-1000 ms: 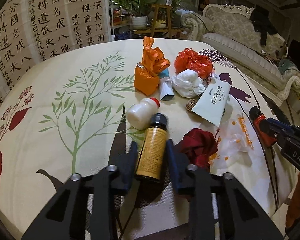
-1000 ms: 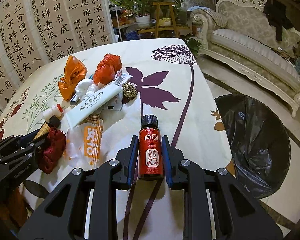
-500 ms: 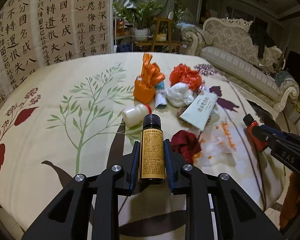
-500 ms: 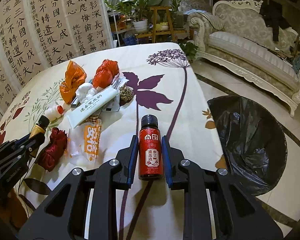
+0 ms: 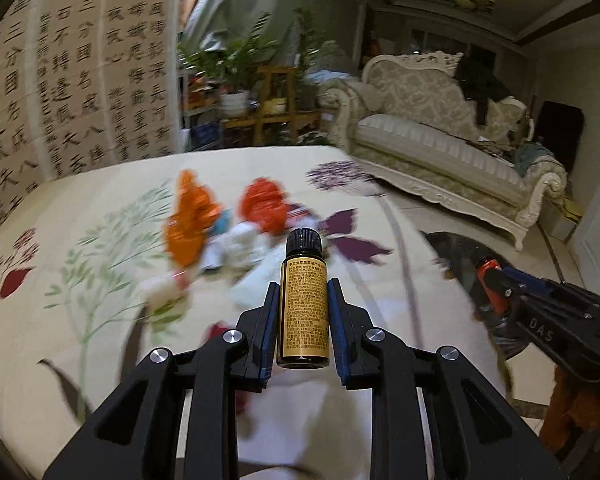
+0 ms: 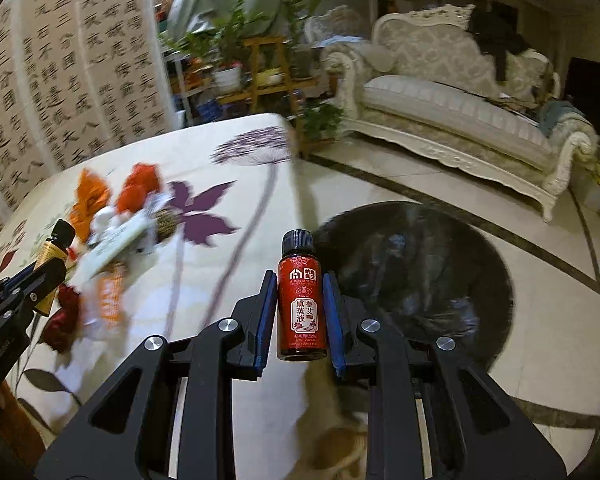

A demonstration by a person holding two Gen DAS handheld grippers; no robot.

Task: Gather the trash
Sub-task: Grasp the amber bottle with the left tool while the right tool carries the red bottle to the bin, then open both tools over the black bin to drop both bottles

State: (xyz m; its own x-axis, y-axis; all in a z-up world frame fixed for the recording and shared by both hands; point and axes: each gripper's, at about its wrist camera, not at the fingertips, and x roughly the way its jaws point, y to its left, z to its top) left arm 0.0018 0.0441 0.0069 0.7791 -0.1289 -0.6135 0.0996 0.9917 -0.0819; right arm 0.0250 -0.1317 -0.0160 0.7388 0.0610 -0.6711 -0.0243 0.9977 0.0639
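My left gripper [image 5: 303, 286] is shut on a small brown bottle with a gold label [image 5: 303, 304], held off the table with its black cap pointing away. My right gripper [image 6: 300, 280] is shut on a small red bottle with a black cap [image 6: 301, 304], carried near the table's right edge, with the black bin bag [image 6: 412, 276] on the floor just beyond it. The remaining trash pile [image 5: 236, 236] lies blurred on the floral tablecloth [image 5: 100, 216]: orange and red wrappers, white crumpled paper, a white packet. In the right wrist view the left gripper [image 6: 32, 276] shows at the left edge.
An ornate cream sofa [image 6: 460, 120] stands beyond the bin bag across a tiled floor. A calligraphy screen [image 5: 60, 80] and potted plants on a wooden stand [image 5: 268, 92] stand behind the table. A dark red wrapper [image 6: 62, 320] lies near the table's front.
Both grippers lifted their bottles off the table and swung right, so the bin bag now fills more of the right wrist view. The trash pile has shifted left in both views.
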